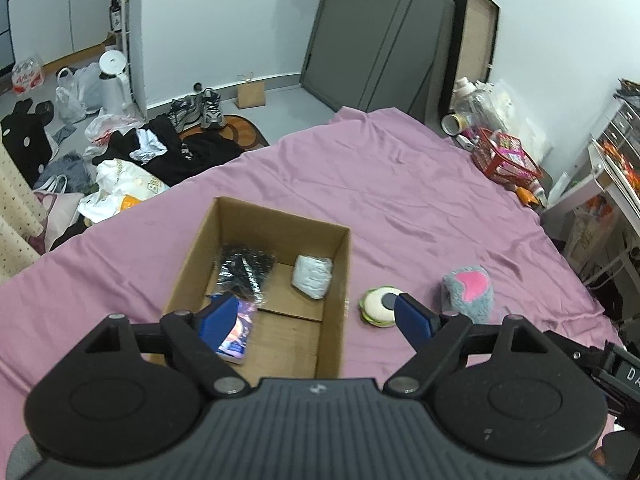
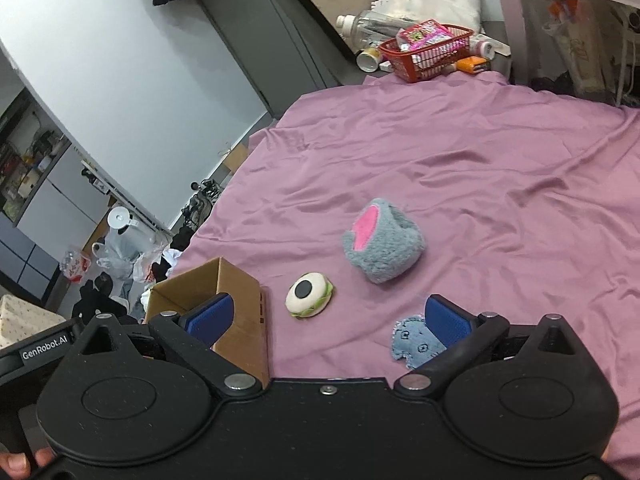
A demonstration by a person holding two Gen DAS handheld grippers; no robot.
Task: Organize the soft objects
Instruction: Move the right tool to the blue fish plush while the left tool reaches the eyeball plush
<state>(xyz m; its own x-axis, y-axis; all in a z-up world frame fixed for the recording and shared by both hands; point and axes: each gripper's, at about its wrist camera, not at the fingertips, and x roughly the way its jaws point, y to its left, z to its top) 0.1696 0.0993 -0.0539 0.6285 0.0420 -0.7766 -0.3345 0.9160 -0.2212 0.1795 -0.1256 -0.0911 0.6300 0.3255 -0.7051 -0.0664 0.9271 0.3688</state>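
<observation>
You're holding both claws wide apart, left gripper (image 1: 316,316) hovering over the open brown cardboard box (image 1: 344,264), right gripper (image 2: 326,316) above the pink bedsheet (image 2: 480,160)

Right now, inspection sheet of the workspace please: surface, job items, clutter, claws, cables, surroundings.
Surface: purple sheet, wrinkled.
Job items: box holds a black packet, white bundle and booklet; burger toy, grey plush and blue cloth lie outside it.
Clutter: red basket, bottle.
Claws: left claw and right claw open, empty.
Cables: nothing seen.
Surroundings: shoes, bags, clothes on floor.
</observation>
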